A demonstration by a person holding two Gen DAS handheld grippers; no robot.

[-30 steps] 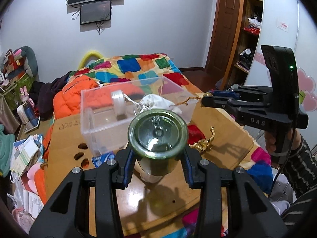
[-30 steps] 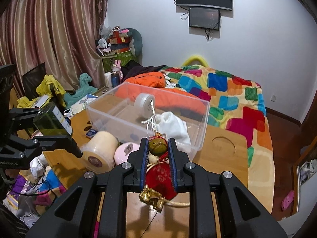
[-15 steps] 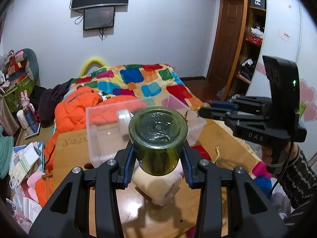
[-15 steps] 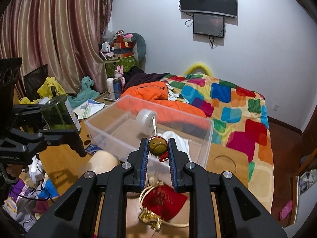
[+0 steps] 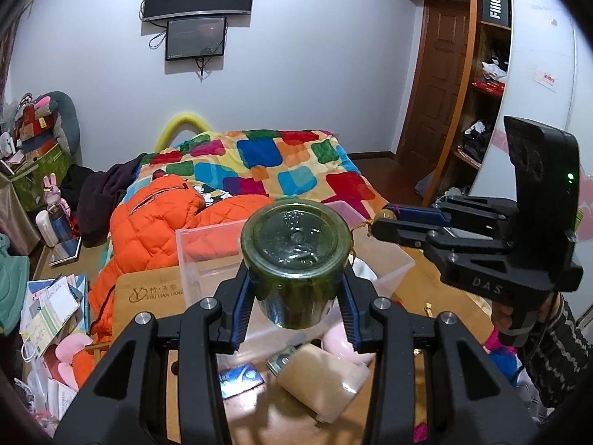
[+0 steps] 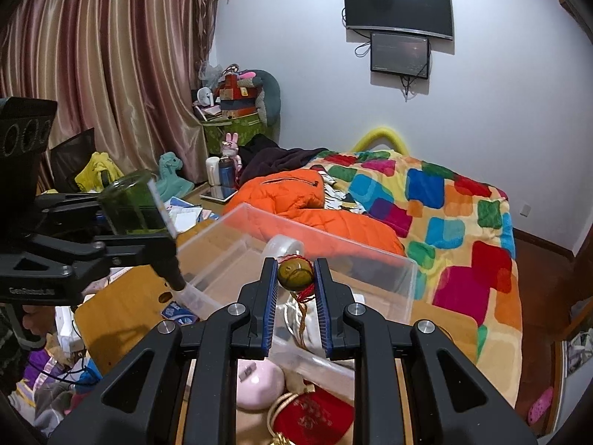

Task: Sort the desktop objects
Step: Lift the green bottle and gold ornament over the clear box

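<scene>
the green glass jar sits pinched between the blue pads of the left gripper, its jaws spread only as far as the jar's width; the jar is held up in the air in front of the clear plastic bin, its round end facing the camera. in the right wrist view the same jar shows from the side, tilted, with a pale label on it too blurred to read

the right gripper is pressed almost fully together on a small olive-brown bead wrapped in red thread, with a gold cord hanging below it; the bead is held above the bin's near wall. inside the bin lies a roll of clear tape

on the worktop under the grippers lie a tan roll, a pink rounded object, a red pouch with gold trim and a small blue packet

readable writing: "das" on the right gripper's body, a gold "y" logo with small letters beside it on the worktop, and "fiio" on a black box on the shelf
</scene>
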